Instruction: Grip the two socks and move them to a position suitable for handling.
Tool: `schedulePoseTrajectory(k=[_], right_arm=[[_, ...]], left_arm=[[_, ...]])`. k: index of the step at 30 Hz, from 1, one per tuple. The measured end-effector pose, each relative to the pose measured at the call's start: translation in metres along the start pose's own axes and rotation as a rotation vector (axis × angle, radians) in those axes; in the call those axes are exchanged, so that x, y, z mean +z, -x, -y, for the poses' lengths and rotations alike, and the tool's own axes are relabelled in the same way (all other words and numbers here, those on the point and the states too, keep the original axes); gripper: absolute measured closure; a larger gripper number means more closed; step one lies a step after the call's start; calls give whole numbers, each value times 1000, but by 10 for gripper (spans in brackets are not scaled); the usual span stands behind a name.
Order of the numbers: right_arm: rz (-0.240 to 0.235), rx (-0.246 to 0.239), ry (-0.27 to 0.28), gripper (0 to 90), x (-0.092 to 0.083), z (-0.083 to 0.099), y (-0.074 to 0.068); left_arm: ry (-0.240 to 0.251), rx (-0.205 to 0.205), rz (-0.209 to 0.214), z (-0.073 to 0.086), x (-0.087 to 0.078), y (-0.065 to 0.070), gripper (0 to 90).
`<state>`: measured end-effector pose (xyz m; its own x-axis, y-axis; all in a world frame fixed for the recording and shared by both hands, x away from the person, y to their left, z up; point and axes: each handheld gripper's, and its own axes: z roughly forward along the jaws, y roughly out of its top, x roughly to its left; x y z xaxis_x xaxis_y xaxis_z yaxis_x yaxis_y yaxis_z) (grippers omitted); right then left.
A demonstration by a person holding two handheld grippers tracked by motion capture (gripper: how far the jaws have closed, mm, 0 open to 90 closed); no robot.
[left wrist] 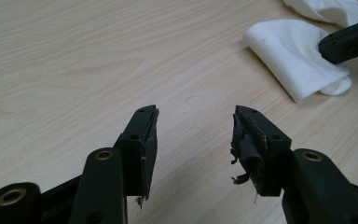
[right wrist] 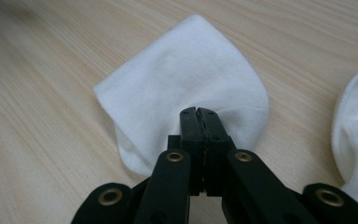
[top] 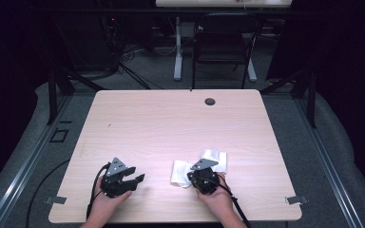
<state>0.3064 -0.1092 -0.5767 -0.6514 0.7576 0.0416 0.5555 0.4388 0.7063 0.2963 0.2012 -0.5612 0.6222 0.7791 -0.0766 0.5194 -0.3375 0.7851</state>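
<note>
Left gripper sits lower left of centre in the high view, jaws wide apart over bare wood, holding nothing. Right gripper, lower centre, is pinched tight on the folded edge of a white cloth. A second white cloth lies just beyond. Table is open toward its far edge.

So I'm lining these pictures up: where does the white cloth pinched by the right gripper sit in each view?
High view: the white cloth lies near the front edge, just left of the right gripper.
Left gripper view: upper right.
Right gripper view: centre, pinched at the tips.
Shared landmark: the second cloth beside it.
</note>
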Motion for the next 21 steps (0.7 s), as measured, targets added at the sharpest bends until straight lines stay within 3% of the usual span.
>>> schedulePoseTrajectory(k=[8,12,14,17,21], right_arm=[[-63,26,-31,900,-11,8,-2],[-59,-42,-80,900,-21,13,-11],[-59,-43,-86,900,-23,14,-11],[-65,-32,-115,900,-32,19,-8],[-88,31,-107,870,-36,23,6]], left_arm=[[6,-7,-2,0,-3,1,501],[14,-7,-7,1,-5,2,501],[15,-7,-6,1,-6,2,501],[8,-7,-4,2,-5,3,501],[8,-1,4,2,-4,4,495]])
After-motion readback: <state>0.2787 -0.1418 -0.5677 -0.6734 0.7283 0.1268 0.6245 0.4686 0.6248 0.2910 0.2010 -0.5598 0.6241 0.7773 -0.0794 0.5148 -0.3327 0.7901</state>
